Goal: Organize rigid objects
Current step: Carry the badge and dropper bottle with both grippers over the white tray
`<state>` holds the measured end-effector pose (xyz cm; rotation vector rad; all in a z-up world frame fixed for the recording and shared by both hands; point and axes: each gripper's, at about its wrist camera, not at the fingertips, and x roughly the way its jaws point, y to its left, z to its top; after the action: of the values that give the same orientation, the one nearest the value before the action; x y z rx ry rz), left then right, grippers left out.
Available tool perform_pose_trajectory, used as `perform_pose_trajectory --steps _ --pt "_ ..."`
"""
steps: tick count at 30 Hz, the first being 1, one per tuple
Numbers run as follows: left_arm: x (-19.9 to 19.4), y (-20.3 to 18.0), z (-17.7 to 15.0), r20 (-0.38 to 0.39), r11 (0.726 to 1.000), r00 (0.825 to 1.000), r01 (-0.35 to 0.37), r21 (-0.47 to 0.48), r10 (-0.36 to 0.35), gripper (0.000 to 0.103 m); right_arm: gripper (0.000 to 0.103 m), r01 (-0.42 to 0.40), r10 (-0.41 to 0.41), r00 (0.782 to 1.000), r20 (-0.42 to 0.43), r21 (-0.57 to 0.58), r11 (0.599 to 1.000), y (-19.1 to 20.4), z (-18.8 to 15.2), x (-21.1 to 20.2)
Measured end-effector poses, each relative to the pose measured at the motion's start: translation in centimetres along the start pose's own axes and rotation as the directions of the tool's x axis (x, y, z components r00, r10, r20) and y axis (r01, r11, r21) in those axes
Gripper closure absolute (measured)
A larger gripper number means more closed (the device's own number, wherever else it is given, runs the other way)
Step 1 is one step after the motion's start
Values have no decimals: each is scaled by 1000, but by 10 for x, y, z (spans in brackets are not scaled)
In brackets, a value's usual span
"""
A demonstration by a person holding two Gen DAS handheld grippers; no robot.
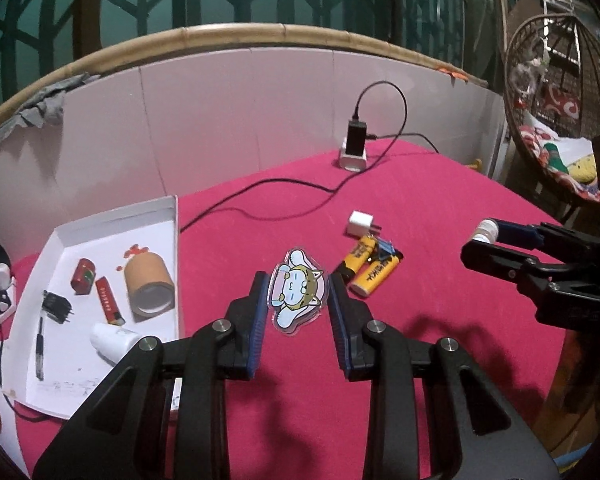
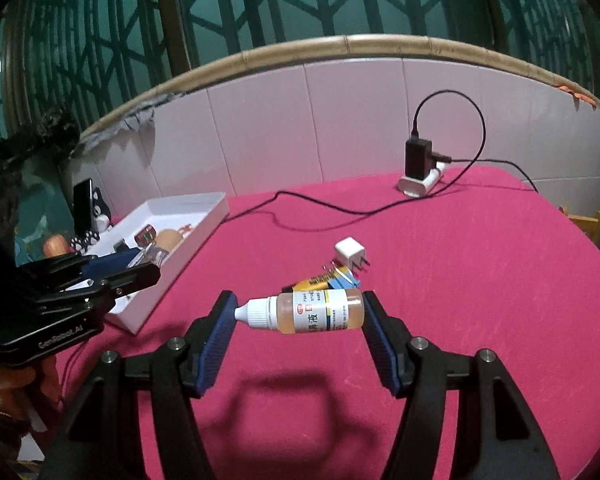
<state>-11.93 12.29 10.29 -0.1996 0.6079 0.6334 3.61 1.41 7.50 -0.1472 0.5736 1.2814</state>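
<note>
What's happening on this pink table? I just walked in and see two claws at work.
A person is sorting small items into the white box. The right claw holds a small dropper bottle end to end above the cloth. The left claw is open around a flat cartoon cat charm. Yellow lighters and a white plug remain loose.

White tiled wall [image 2: 300,128] (green lattice [image 2: 300,0] behind)

Left gripper [image 1: 298,288]: black plastic linkage arms, silver round screws, ribbed blue finger pads [image 1: 259,316]. Right gripper [image 2: 298,312]: same build. White "GenRobot.AI" lettering on left gripper's side.
</note>
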Motion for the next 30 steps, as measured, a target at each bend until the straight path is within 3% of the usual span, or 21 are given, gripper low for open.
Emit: perform_pose_trajectory --steps 30 --pt "-58 61 8 138 987 987 -62 -146 82 75 40 -41 45 998 48 -94 995 55 29 -5"
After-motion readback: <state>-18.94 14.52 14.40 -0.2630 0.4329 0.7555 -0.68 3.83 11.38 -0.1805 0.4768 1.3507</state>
